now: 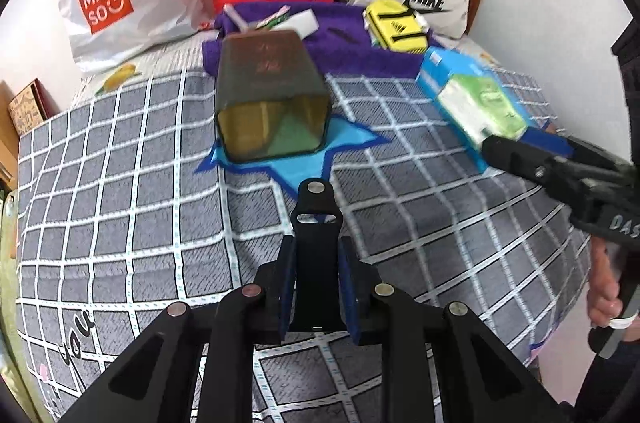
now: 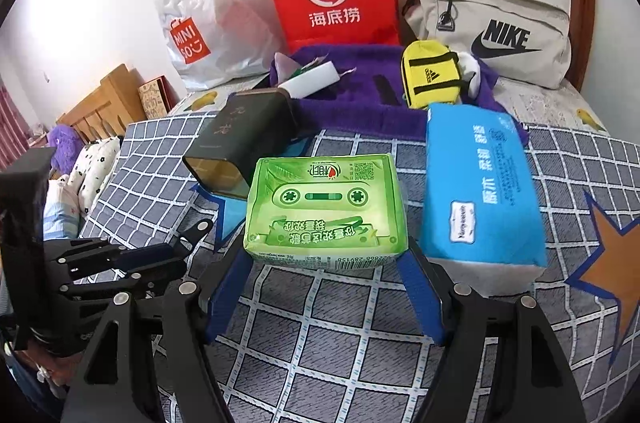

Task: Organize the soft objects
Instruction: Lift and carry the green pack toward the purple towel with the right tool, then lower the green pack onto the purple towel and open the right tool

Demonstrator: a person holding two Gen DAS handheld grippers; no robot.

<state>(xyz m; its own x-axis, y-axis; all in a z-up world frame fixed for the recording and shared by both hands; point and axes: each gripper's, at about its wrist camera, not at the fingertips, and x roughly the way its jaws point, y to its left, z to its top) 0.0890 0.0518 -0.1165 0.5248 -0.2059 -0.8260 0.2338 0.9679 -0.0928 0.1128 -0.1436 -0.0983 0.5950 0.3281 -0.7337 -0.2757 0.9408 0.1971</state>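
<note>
Beside dark tin [image 2: 244, 143]: right gripper [image 2: 326, 297] clamping green tissue pack [image 2: 324, 211] (soft, avoid crushing); left gripper [image 1: 316, 287] closed, empty; lift level.

Left gripper [image 1: 316, 287]: black linkage arms, round silver pivot pins, blue pads [image 1: 287, 287] on inner finger faces. Right gripper [image 2: 326, 287]: same black frame, silver pins, blue pads [image 2: 228, 297]; white lettering "DAS" on its body.
</note>
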